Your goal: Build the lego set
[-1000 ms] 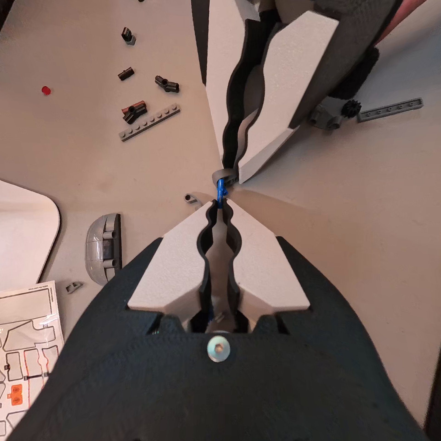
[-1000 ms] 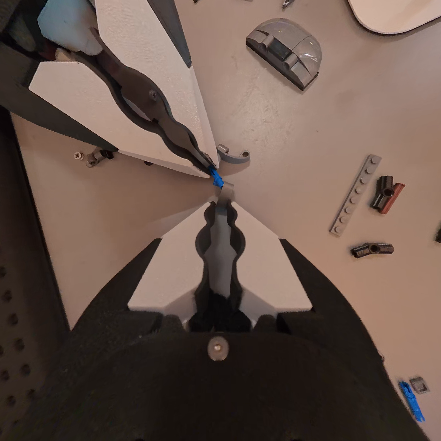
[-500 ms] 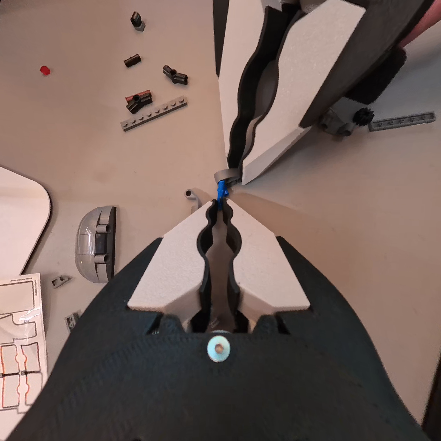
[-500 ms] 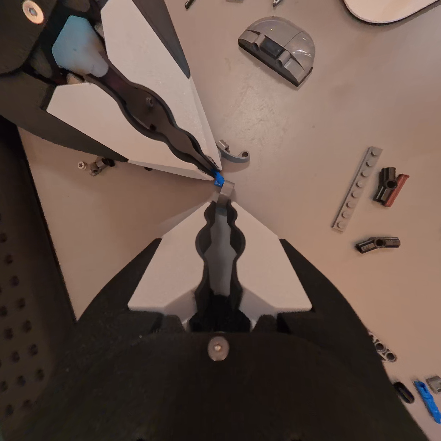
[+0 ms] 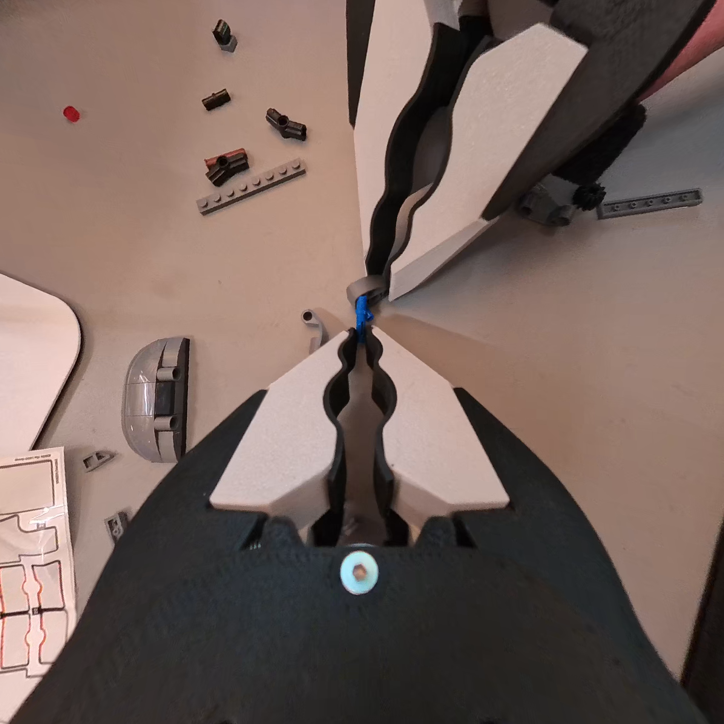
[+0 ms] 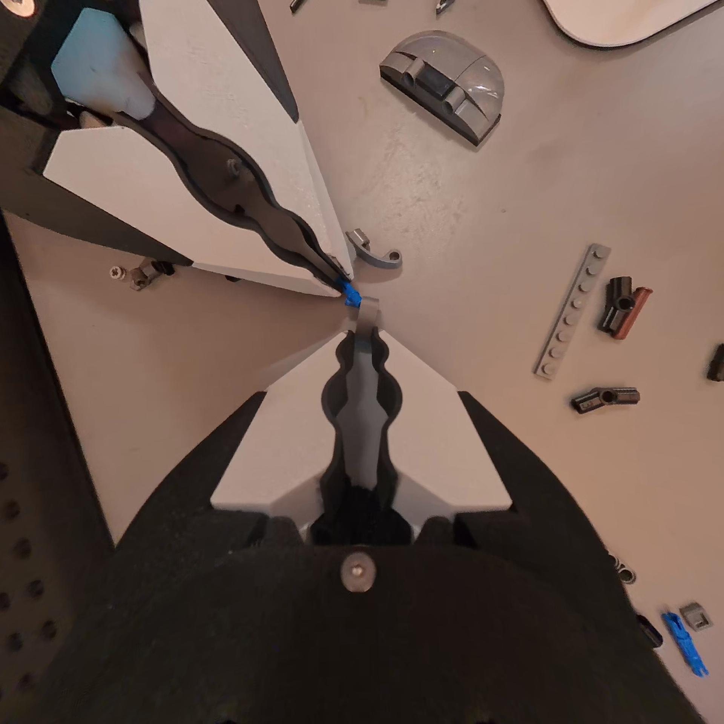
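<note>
While both tools hang above the middle of the bench [image 5: 509, 391], the left gripper [image 5: 362, 340] is clamped on a small blue pin [image 5: 361, 313], and the right gripper [image 6: 362, 333] is pinched on a curved grey piece [image 6: 368, 313]. From the right wrist view the pin's free end meets the rounded end of the grey piece; whether it has entered a hole there is too small to tell. The step in hand looks like seating this pin into that piece.

Loose parts lie on the bench beneath: a second curved grey piece [image 6: 376, 254] just beyond the meeting tips, a grey domed assembly [image 6: 442, 86] farther toward the far edge, a long grey plate [image 6: 572, 313], and another blue pin [image 6: 683, 642] near the right gripper's body.

Next, I judge, the pin must stay in line with the hole while the two grips press squarely together; any tilt could let the pin slip from the pads.
</note>
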A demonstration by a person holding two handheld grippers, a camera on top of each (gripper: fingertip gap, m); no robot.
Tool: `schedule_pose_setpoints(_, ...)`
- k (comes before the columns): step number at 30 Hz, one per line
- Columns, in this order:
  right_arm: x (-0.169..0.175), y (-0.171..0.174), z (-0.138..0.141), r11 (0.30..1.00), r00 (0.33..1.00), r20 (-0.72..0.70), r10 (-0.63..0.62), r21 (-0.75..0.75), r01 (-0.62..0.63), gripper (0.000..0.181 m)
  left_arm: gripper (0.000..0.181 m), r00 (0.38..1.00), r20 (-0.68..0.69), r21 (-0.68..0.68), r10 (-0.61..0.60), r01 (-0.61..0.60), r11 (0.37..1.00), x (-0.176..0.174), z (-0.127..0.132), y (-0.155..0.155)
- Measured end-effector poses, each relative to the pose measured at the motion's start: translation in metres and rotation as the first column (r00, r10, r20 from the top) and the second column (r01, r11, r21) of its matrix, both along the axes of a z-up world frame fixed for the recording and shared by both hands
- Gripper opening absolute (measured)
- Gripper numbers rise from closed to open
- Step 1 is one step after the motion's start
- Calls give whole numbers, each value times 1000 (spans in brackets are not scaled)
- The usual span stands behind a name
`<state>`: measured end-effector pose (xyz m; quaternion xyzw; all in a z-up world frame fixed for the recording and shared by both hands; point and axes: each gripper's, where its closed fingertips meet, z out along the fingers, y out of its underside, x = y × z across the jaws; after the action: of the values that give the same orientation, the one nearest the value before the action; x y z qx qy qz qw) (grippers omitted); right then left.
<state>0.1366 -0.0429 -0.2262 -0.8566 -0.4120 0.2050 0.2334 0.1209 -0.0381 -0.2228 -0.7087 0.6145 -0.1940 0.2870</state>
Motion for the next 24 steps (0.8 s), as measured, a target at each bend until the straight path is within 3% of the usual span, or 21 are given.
schedule_pose_setpoints(5,-1,-1,0,1000,1000,-8,8,-2,-8,6,3,999,-11,0,-32,32,999,-2,-2,-3)
schedule_pose_setpoints(10,-1,-1,0,1000,1000,-14,10,-4,-10,6,16,996,-32,-20,-89,88,996,-6,-4,-10)
schedule_pose_setpoints(24,-3,-2,0,1000,999,-12,31,2,-31,6,2,997,-1,-52,-79,79,996,-6,-4,-6)
